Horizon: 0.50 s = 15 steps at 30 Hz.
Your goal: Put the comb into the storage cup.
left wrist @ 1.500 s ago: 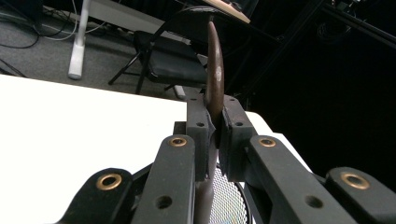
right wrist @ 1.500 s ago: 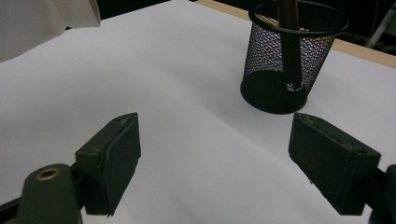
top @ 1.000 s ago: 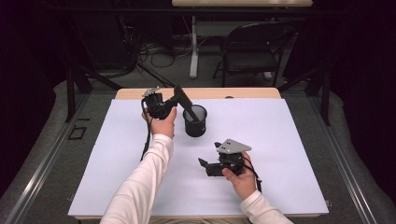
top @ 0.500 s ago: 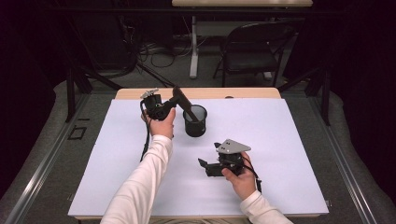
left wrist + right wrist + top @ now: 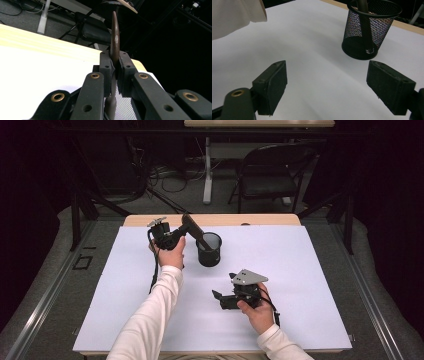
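A dark brown utensil (image 5: 196,230) leans out of a black mesh cup (image 5: 209,252) at the back middle of the white table cover. My left gripper (image 5: 189,228) is shut on the utensil's handle just above the cup's rim. In the left gripper view, the thin brown handle (image 5: 115,35) rises edge-on between the pads (image 5: 106,67), with the mesh of the cup (image 5: 126,106) below. My right gripper (image 5: 218,300) rests open near the front of the table, pointing left. In its own view, the cup (image 5: 377,30) with the utensil (image 5: 365,27) stands ahead of the open gripper (image 5: 325,75).
A white cover (image 5: 300,270) lies over the wooden table (image 5: 270,219). A white sleeve (image 5: 234,15) crosses the upper left of the right gripper view. A black chair (image 5: 272,180) and cables stand on the floor behind the table.
The left gripper has shifted very slightly with the utensil still in the cup. The right gripper has stayed where it was.
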Motion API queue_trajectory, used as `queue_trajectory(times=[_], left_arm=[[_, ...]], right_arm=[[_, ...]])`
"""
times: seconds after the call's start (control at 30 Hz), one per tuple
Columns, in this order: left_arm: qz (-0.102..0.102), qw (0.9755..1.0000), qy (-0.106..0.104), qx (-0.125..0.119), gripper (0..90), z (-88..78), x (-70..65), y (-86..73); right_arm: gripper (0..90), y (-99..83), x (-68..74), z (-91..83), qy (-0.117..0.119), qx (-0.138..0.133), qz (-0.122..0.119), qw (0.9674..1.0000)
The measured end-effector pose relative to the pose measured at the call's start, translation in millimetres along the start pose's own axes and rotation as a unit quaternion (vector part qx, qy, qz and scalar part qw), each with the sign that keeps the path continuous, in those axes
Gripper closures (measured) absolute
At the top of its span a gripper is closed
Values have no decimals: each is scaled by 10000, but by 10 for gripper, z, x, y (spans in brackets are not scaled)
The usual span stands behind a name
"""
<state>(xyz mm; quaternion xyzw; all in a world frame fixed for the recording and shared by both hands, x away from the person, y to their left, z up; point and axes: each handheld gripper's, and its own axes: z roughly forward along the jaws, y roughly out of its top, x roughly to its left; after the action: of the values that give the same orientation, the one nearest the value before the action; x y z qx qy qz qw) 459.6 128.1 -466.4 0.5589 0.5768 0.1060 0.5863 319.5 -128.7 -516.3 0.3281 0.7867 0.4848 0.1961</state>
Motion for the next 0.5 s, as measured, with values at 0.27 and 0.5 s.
queue_trajectory(times=[0.27, 0.5], left_arm=[[-88, 9999, 84, 4, 826, -17, 62, -11], [-117, 9999, 73, -5, 815, -12, 73, -20]], right_arm=[[168, 0, 2, 1, -5, 13, -15, 10000], [168, -1, 1, 1, -7, 16, -17, 10000]])
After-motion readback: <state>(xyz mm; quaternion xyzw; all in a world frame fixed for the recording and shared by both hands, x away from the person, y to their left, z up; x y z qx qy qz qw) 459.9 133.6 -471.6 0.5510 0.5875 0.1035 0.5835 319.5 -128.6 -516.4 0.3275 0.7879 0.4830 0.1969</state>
